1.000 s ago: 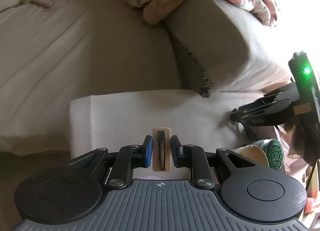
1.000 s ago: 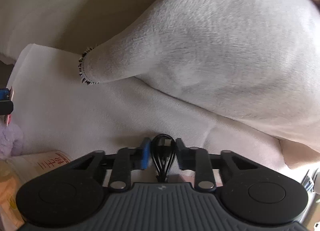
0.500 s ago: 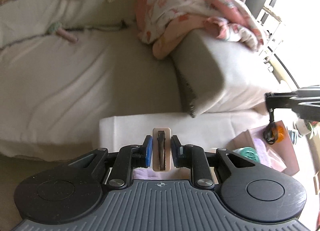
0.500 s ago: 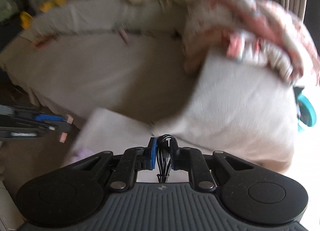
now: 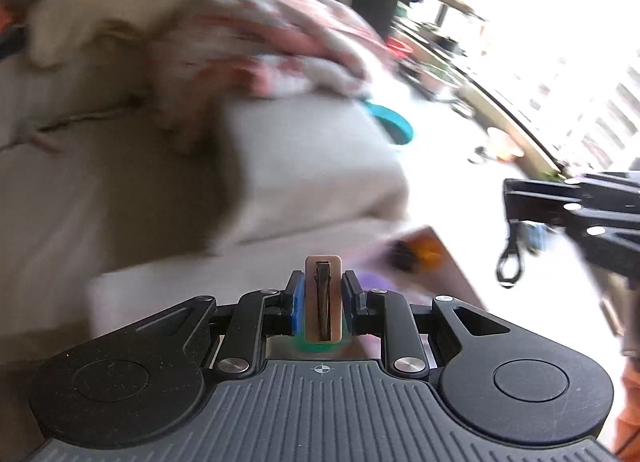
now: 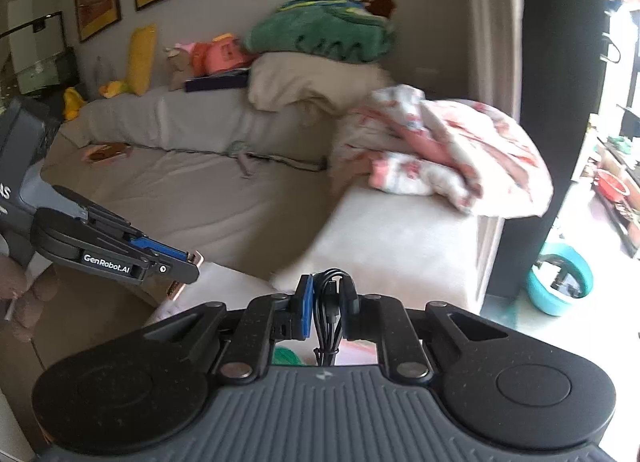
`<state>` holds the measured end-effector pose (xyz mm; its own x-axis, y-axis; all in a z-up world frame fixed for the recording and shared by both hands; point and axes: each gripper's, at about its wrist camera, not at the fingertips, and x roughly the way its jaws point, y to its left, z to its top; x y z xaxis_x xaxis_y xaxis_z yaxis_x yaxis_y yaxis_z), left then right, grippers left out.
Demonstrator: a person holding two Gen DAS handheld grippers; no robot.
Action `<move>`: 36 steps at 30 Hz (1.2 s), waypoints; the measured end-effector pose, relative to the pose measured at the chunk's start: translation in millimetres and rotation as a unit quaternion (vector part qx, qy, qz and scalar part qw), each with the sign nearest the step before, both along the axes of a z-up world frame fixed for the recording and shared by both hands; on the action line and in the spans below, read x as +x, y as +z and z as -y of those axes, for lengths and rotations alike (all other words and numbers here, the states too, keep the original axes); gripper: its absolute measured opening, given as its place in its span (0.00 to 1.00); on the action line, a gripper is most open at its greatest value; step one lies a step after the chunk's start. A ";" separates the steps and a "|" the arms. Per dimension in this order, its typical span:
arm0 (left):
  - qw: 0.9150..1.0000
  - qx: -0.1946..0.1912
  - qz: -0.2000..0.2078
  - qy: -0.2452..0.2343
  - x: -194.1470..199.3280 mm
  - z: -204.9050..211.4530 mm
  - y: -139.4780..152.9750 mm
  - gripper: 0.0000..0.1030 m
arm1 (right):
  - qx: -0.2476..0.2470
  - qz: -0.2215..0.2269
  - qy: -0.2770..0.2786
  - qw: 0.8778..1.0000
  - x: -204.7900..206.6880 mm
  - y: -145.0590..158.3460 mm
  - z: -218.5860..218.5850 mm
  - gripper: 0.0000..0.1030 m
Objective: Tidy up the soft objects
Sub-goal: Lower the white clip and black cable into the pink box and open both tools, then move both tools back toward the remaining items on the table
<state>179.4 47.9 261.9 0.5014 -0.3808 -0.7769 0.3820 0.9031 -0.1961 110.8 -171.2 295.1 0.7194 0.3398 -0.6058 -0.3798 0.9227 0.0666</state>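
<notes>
Left tool: blue pads clamped on a flat tan rectangular case with a dark slot down its middle, held upright between the fingers. Left view is motion-blurred.

Right tool: its jaws have just been closing, and now pinch a coiled black cable, glossy, looped, hanging below the pads.

Landmark is the pale grey sofa, matte woven cover, long flat seat.
- On its right-hand block: crumpled pink-and-white floral blanket, soft, bunched, draped over the edge.
- Behind that, on the sofa back: cream padded bundle with a folded green fleece blanket stacked on top.
- Far left end of the sofa back: yellow plush toy upright, pink plush beside it.
- On the floor to the right of the sofa: teal round plastic basin.

Pose: both tools point downward-forward at the sofa, apart from it. The left tool shows at the left edge of the right view, side-on, tan case at its tip; the right tool shows at the right edge of the left view.
</notes>
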 end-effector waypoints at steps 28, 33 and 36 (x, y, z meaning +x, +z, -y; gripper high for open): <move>0.996 -0.069 0.051 0.032 -39.6 -36.8 -97.6 0.23 | 0.031 0.074 -0.069 0.994 -26.7 -129.0 48.4 0.56; 0.988 -0.028 0.110 0.108 -58.0 -111.7 -109.0 0.23 | 0.015 0.140 -0.047 0.989 -46.3 -125.2 2.2 0.66; 0.983 -0.009 0.120 0.135 -65.2 -141.1 -131.8 0.23 | -0.002 0.113 0.014 0.994 -49.3 -128.5 -34.1 0.66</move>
